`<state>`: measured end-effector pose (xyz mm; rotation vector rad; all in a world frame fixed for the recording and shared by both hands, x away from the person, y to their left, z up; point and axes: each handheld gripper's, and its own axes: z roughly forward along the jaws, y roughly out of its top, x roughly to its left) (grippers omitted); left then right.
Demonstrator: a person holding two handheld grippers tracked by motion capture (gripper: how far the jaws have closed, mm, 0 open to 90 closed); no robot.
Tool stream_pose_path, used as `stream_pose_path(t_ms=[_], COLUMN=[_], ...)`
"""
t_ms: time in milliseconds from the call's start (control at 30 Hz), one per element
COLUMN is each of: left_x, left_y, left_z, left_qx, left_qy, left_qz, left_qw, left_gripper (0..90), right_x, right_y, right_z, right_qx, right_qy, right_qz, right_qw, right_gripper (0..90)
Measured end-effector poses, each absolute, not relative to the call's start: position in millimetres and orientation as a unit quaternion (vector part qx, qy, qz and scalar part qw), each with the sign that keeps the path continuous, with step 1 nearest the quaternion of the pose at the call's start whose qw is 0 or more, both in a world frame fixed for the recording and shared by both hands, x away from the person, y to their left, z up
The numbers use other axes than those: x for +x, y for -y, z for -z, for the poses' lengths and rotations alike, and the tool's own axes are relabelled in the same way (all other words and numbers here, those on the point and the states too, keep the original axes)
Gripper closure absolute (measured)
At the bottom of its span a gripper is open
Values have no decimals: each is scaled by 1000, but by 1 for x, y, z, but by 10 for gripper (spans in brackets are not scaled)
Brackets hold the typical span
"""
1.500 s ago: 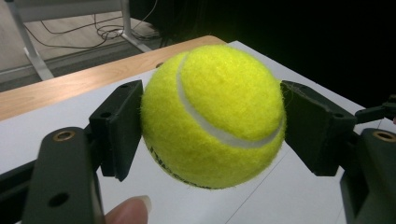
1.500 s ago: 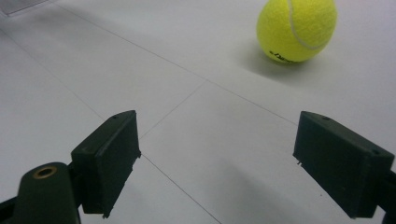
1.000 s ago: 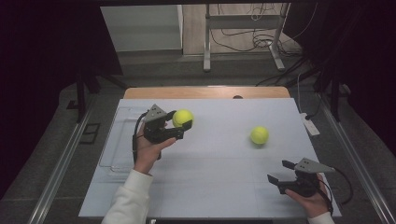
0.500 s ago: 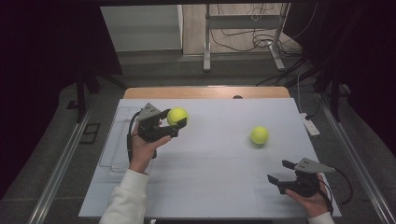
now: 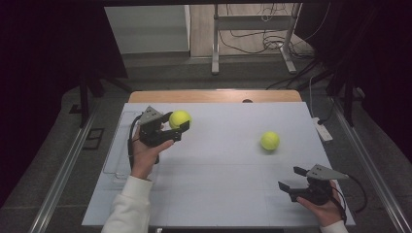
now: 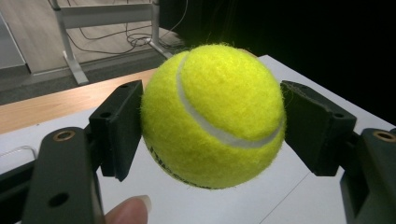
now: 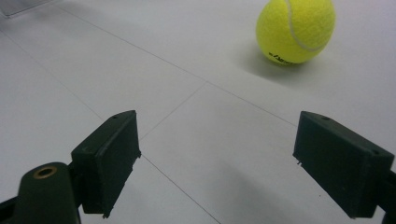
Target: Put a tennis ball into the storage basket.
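Observation:
A yellow tennis ball (image 5: 179, 118) is held off the white table (image 5: 218, 160) at its far left, with my left gripper (image 5: 177, 123) shut on it. In the left gripper view the ball (image 6: 212, 114) sits squeezed between both black pads (image 6: 119, 126), and a fingertip shows below it. A second tennis ball (image 5: 269, 140) rests on the table to the right of centre. My right gripper (image 5: 287, 177) stands open near the front right corner, low over the table. Its own view has that ball (image 7: 295, 30) lying ahead and to the right, well beyond the open right gripper (image 7: 217, 158).
A clear shallow tray (image 5: 116, 160) lies along the table's left edge, just beside my left hand. A white power strip (image 5: 322, 128) sits off the right edge. A wooden desk edge (image 5: 214, 95) borders the far side, with metal stand legs (image 5: 214, 43) behind.
My left gripper has drifted a little to the left and away with the ball in it. The right gripper and the loose ball have stayed put.

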<state>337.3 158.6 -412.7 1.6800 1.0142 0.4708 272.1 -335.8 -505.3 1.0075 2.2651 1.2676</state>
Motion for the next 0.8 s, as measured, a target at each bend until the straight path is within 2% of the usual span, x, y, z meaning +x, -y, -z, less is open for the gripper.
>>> stream_pose_path(t_ms=[800], left_x=[339], left_y=[-188], left_z=[411], left_qx=[679], left_qy=[-455], left_qz=[-213], left_qw=[536], left_gripper=[264], right_x=[272], right_y=[336], right_z=[505], right_qx=[357], right_qy=[-800], right_qz=[-448], right_qw=[177], right_gripper=[145])
